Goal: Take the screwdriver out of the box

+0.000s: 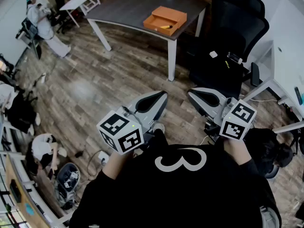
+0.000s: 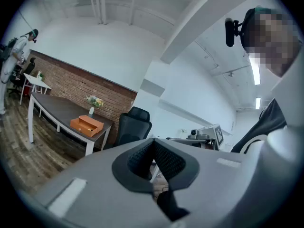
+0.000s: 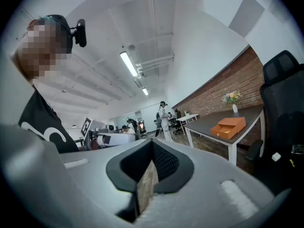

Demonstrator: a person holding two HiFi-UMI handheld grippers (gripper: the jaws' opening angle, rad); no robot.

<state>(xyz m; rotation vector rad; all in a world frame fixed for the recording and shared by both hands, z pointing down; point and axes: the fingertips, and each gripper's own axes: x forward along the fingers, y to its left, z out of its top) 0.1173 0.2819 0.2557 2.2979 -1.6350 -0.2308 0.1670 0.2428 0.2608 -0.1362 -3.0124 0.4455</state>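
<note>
The screwdriver (image 1: 166, 27) lies in the open orange box (image 1: 176, 16) on the dark table (image 1: 128, 6), well apart from me. Nothing is done yet. My 2 grippers, left gripper (image 1: 153, 103) and right gripper (image 1: 204, 100), hang level by my chest, jaws together, empty. Approach, grasp and lift remain.

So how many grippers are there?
2. The left gripper is low in the middle of the head view, and the right gripper is just right of it. Both are shut and empty, over the floor.
</note>
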